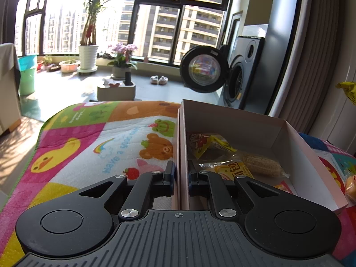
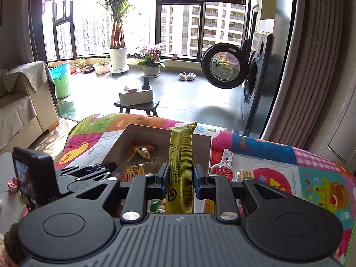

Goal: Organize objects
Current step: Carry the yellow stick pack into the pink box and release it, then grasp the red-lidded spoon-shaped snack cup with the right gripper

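Note:
A pale pink cardboard box (image 1: pixel 233 120) stands open on a colourful play mat (image 1: pixel 89 146). Inside it lie a yellow-red snack bag (image 1: pixel 209 144) and a clear pack of puffed sticks (image 1: pixel 260 165). My left gripper (image 1: pixel 180 175) is shut on the box's left wall, one finger outside and one inside. In the right wrist view my right gripper (image 2: pixel 180 175) is shut on a long yellow snack packet (image 2: pixel 181 155), held upright over the box (image 2: pixel 146 133). The left gripper (image 2: pixel 104 169) shows at the box's left edge. The packet's tip (image 1: pixel 348 91) also shows in the left wrist view.
On the mat right of the box lie a red-lidded jelly cup (image 2: pixel 222 171) and a biscuit pack (image 2: pixel 244 174). Beyond the mat stand a dark stool with a tissue holder (image 2: pixel 135 96), a washing machine with its door open (image 2: pixel 224 65), potted plants (image 2: pixel 119 57) and a sofa (image 2: pixel 22 102).

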Demonstrator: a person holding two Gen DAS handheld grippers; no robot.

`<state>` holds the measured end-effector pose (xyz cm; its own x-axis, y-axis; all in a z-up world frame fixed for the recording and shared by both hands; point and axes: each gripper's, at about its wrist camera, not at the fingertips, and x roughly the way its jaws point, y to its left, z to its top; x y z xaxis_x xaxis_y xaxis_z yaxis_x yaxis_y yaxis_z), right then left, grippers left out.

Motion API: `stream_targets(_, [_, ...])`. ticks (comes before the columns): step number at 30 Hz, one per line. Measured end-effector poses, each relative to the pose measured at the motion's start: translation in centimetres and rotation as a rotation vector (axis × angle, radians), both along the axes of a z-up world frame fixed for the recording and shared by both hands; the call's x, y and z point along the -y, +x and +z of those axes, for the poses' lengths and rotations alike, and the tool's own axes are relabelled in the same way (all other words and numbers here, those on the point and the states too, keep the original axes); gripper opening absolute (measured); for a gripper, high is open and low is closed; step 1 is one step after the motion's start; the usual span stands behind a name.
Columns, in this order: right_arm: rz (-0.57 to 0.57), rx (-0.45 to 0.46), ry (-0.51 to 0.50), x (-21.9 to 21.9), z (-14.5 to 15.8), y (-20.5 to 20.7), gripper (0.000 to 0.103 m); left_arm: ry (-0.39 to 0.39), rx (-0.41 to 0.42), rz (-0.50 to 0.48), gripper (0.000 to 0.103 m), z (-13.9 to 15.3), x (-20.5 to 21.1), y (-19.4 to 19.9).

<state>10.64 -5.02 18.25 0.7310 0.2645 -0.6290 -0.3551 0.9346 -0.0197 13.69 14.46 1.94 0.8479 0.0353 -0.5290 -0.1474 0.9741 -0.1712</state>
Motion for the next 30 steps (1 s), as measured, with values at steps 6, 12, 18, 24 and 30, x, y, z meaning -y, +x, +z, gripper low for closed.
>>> stream_targets(6, [-0.068,-0.086,-0.005,-0.7,-3.2,5.0,0.029,-0.014,-0.001,-0.001,0.013,0.0,-0.1,0.0])
stream_targets(12, [-0.112,-0.109,0.034,2.2,-3.9,5.8,0.034,-0.011,0.0,0.0,0.013,0.0,-0.1,-0.1])
stream_targets(18, [-0.17,-0.093,0.071,6.7,-4.4,8.1,0.044,-0.005,-0.003,0.002,0.013,-0.1,0.1,-0.1])
stream_targets(24, [-0.199,-0.221,0.18,8.9,-8.4,13.1,0.044,-0.001,-0.011,0.003,0.013,-0.1,0.1,0.0])
stream_targets(30, [-0.247,-0.263,0.272,8.4,-11.8,17.7,0.044,0.005,-0.019,0.004,0.012,-0.5,0.1,0.2])
